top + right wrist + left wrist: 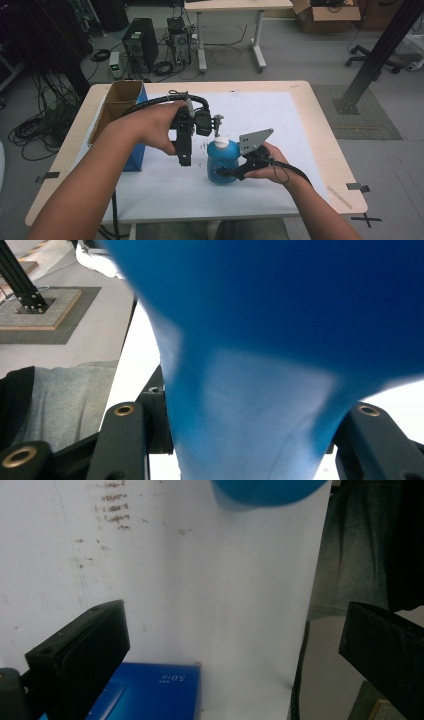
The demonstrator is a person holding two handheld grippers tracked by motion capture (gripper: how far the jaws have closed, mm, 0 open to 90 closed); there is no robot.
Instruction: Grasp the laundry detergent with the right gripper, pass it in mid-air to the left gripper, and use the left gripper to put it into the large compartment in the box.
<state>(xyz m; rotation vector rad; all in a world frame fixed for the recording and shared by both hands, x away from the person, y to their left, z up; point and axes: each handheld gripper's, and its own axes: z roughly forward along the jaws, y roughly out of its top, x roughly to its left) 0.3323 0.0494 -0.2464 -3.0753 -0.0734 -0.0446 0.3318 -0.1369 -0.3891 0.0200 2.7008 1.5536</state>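
Note:
A blue bottle (pixel 222 164) with a white cap (pixel 221 143) stands upright on the white sheet (pixel 260 120) near the table's front middle. My right gripper (pixel 229 173) comes in from the right, shut on the bottle's lower body. In the right gripper view the blue bottle (pixel 250 365) sits between the two black jaws of the right gripper (pixel 250 450). My left gripper (pixel 184 157) hangs just left of the bottle, apart from it, pointing down. In the left gripper view the left gripper (pixel 232 650) stands wide open over the sheet, with the bottle (pixel 267 490) at the top edge.
An open cardboard box with a blue side (pixel 122 107) stands at the table's left, close to my left forearm; its blue face (pixel 150 692) lies under the left gripper. The table's front edge (pixel 240 217) is near. A black post (pixel 375 55) rises beyond the right side.

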